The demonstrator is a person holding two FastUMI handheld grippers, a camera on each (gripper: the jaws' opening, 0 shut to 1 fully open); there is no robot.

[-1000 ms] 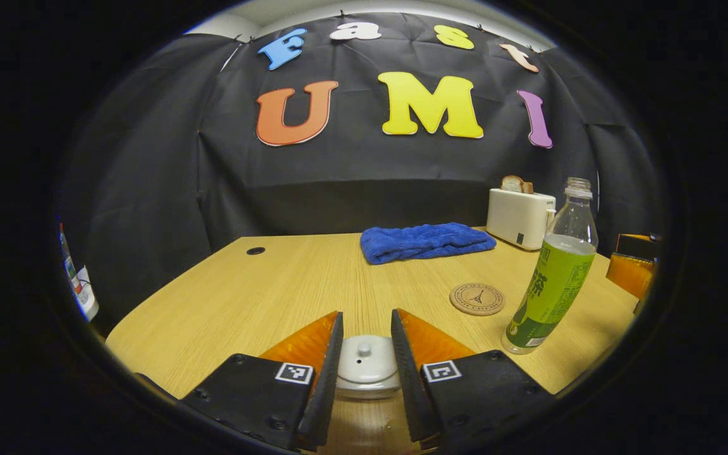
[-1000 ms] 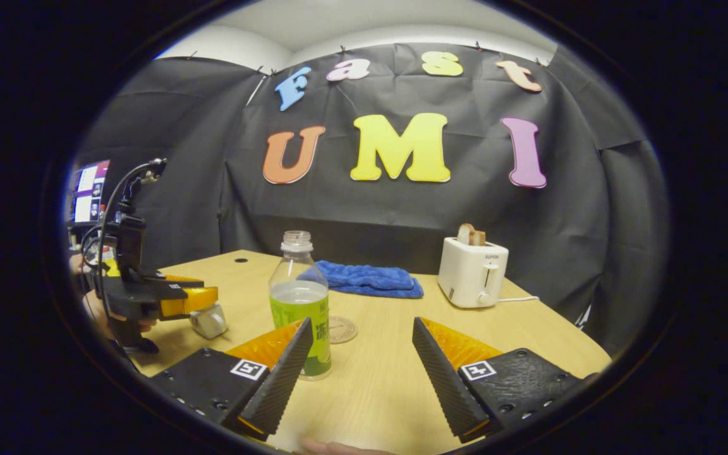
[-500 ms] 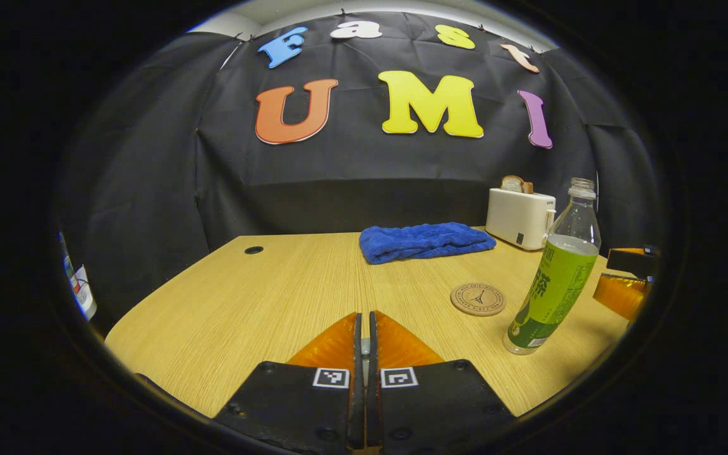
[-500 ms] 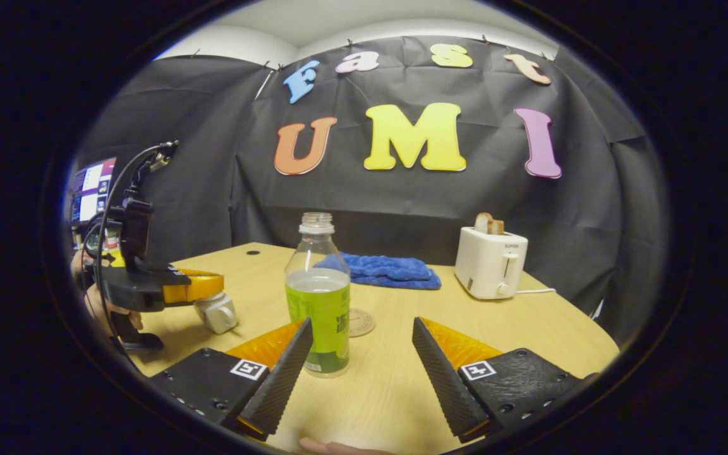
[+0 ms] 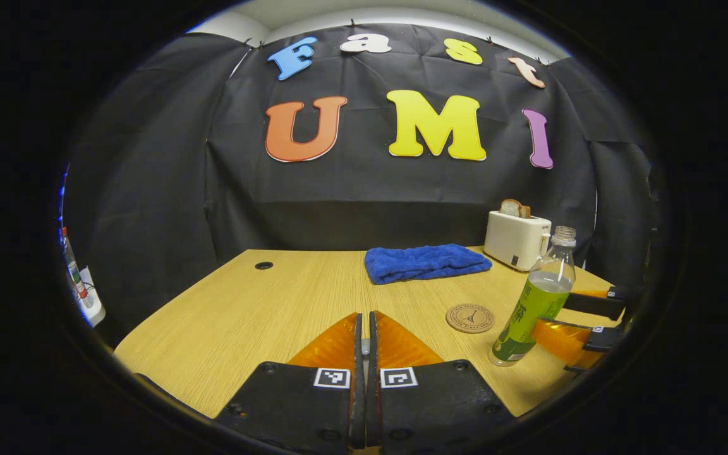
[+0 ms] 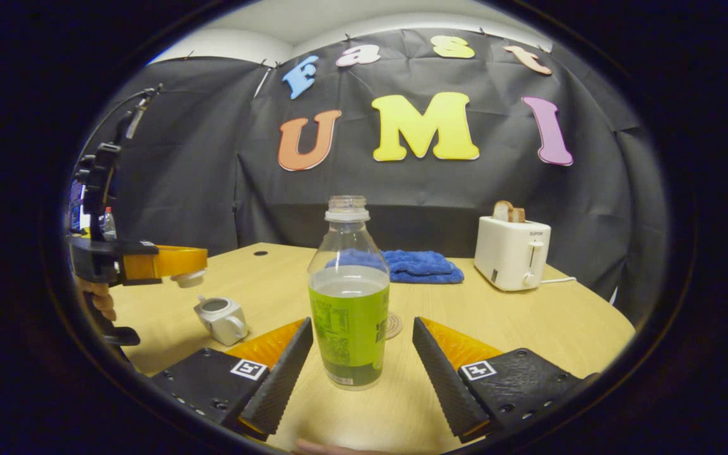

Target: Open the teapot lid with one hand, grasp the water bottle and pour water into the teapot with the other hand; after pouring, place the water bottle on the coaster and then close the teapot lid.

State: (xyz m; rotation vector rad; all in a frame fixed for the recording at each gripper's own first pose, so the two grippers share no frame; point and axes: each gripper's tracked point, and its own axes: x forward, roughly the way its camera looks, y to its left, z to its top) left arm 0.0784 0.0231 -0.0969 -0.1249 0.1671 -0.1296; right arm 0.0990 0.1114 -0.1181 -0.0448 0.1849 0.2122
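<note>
The left gripper (image 6: 177, 262) grips the teapot lid (image 6: 188, 277) above the open teapot (image 6: 220, 318); the right gripper (image 6: 359, 354), spread wide, straddles the water bottle (image 6: 349, 297) mid-table (image 6: 528, 316).

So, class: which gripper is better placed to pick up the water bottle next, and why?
The right gripper. Its jaws stand open on either side of the water bottle. The left gripper is shut on the teapot lid, held above the open teapot.
</note>
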